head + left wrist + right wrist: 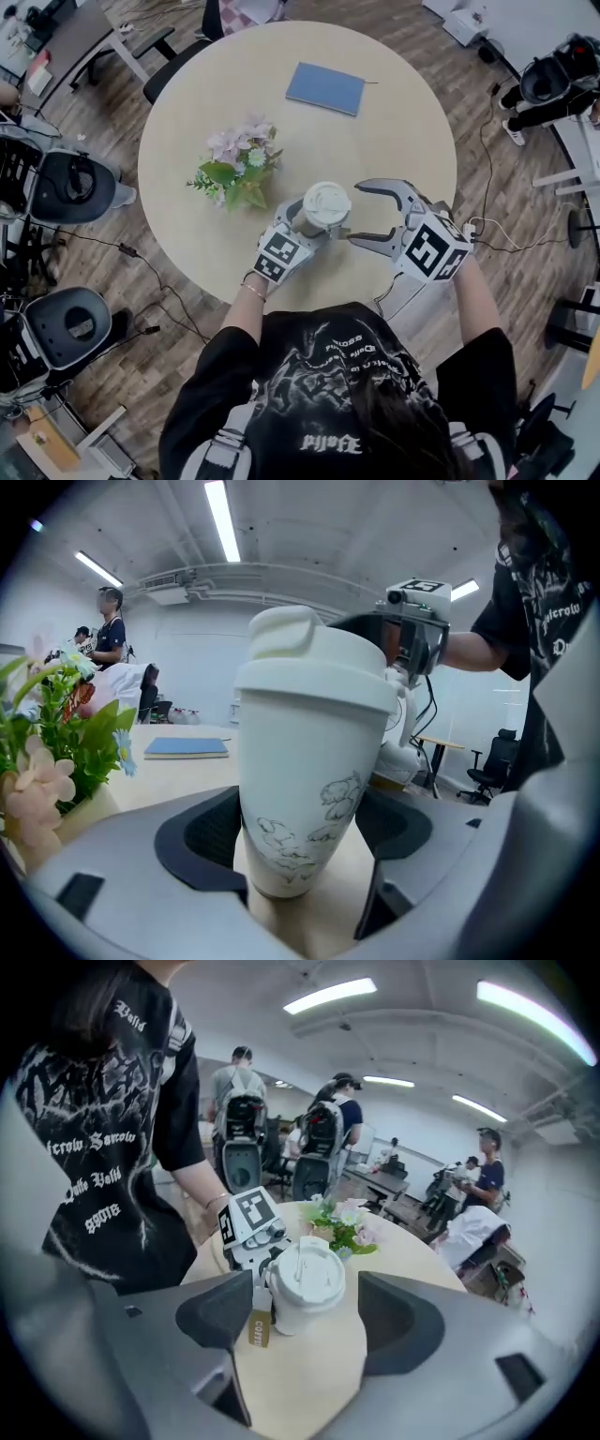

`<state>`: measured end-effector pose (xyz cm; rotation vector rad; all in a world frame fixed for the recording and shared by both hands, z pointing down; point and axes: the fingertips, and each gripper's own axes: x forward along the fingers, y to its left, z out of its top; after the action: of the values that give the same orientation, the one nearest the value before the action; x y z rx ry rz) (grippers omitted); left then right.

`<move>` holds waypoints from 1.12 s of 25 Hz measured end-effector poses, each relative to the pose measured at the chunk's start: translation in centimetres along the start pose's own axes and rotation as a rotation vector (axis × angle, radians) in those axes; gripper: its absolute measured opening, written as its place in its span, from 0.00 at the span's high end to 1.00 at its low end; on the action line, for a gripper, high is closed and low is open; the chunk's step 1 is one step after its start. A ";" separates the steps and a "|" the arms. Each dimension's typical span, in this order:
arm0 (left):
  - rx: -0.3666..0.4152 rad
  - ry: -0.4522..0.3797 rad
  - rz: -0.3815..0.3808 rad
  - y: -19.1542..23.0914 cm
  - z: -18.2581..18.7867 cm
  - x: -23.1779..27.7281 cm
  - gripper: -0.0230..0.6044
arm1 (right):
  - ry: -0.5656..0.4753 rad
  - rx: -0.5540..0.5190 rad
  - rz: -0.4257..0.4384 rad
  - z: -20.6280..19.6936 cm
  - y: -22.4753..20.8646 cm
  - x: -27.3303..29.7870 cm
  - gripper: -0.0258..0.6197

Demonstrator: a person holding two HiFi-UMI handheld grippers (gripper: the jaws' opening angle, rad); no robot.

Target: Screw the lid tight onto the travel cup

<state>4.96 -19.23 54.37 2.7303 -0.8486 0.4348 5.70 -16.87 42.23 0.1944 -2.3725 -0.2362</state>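
Cup (300, 808) is white, tapered, flower-sketched, with lid (314, 672) on.

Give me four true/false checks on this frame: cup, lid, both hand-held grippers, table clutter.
1. The lid sits on the travel cup, which stands upright. True.
2. The cup stands between the jaws of the left hand-held gripper. True.
3. The right hand-held gripper is shut on the lid. False: its jaws stand apart and empty, beside the cup.
4. The blue notebook lies under the flowers. False: it lies apart from them, on the far side of the table.
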 end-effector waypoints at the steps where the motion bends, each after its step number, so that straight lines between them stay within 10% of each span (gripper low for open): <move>1: 0.000 0.004 -0.001 0.0 0.0 0.0 0.35 | 0.038 -0.065 0.037 0.2 -0.1 0.4 0.41; 13: 0.021 0.058 -0.057 -0.1 0.0 -0.1 0.35 | 0.351 -0.646 0.444 0.3 0.2 4.4 0.33; 23: 0.029 0.070 -0.085 -0.3 0.0 -0.1 0.35 | 0.475 -0.953 0.678 -0.8 0.9 5.4 0.29; 28: 0.032 0.074 -0.095 -0.1 0.0 -0.1 0.35 | 0.482 -0.929 0.678 -0.8 0.9 5.6 0.33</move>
<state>4.92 -19.04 54.33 2.7512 -0.6955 0.5308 2.11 -17.24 46.74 -0.8696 -1.5294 -0.8055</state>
